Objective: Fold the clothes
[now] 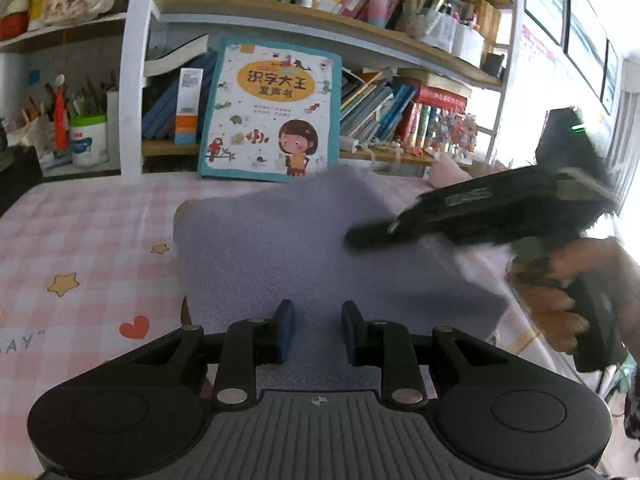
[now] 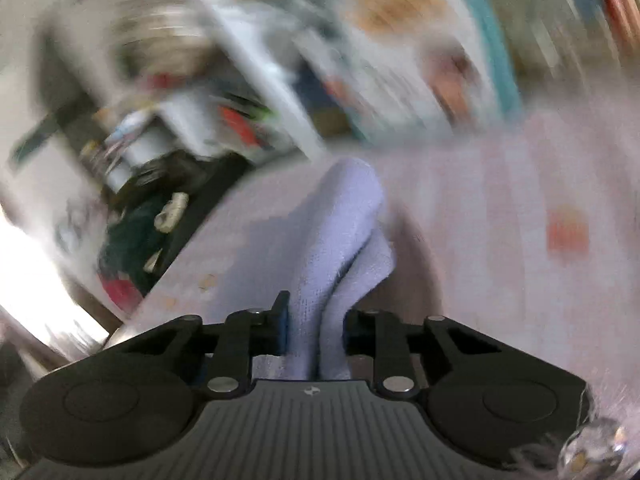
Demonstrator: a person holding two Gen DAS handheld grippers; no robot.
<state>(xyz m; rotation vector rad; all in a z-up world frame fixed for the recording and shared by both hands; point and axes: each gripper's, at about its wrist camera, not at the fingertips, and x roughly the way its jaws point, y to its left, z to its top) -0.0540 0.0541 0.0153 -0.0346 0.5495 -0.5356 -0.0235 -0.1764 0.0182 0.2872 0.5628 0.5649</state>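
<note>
While the right gripper (image 2: 314,320) lifts a bunched fold of it, a lavender-grey knit garment (image 1: 280,248) lies spread across a pink checked cloth printed with stars and hearts that covers the surface (image 1: 80,240), in front of a children's picture book (image 1: 272,112) propped against crowded bookshelves. Soft, light and limp by the look of it, the garment should drape and sag wherever it is not supported, so a hem edge or corner is the likely place to pinch it, not the middle of a panel. In the right wrist view, which is heavily motion-blurred, the jaws are clenched on a doubled ridge of fabric that runs away between them. From the left wrist view, the right gripper reaches in from the right, angled down over the garment, a hand (image 1: 560,292) wrapped round its handle. Meanwhile the left gripper (image 1: 316,332) hovers low over the near edge, its blue-padded jaws parted and holding nothing.
</note>
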